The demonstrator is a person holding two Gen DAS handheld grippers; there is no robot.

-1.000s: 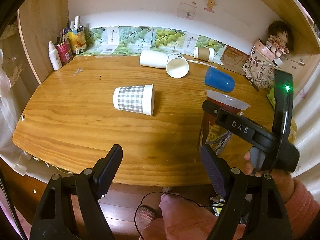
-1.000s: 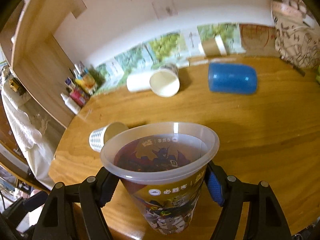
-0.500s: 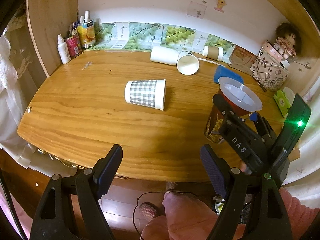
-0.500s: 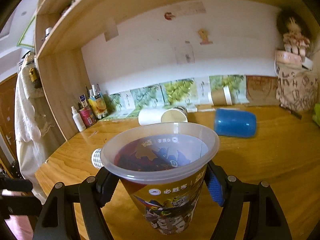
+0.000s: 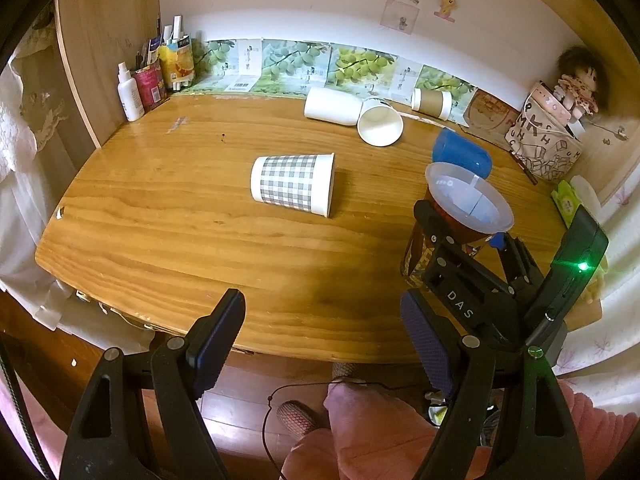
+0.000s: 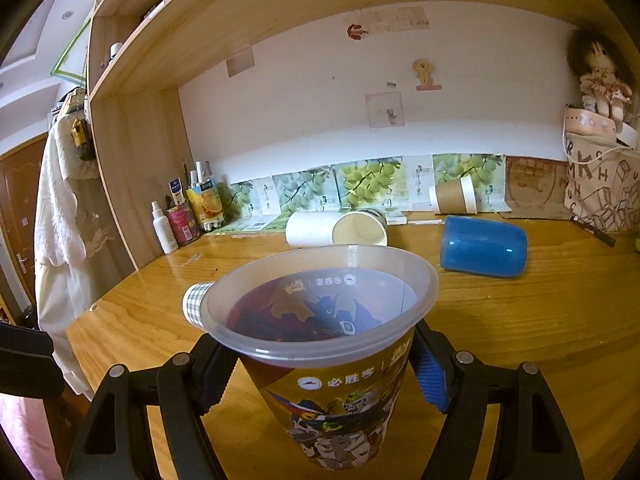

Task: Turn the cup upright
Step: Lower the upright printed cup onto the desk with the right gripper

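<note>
A printed plastic cup (image 6: 332, 360) with a clear rim stands upright on the wooden desk (image 6: 540, 320), and my right gripper (image 6: 316, 376) is shut on its sides. In the left wrist view the same cup (image 5: 464, 208) stands near the desk's right front, held by the right gripper (image 5: 460, 240). My left gripper (image 5: 324, 336) is open and empty, hovering over the desk's front edge.
A checked paper cup (image 5: 294, 188) lies on its side mid-desk. Two white cups (image 5: 352, 114), a blue cup (image 5: 464, 152) and a brown cup (image 5: 432, 102) lie further back. Bottles (image 5: 130, 96) stand at back left, a bag with a doll (image 5: 548, 140) at back right.
The right gripper has tilted the printed cup from leaning to upright and brought it down onto the desk. The left gripper has drawn back and risen a little.
</note>
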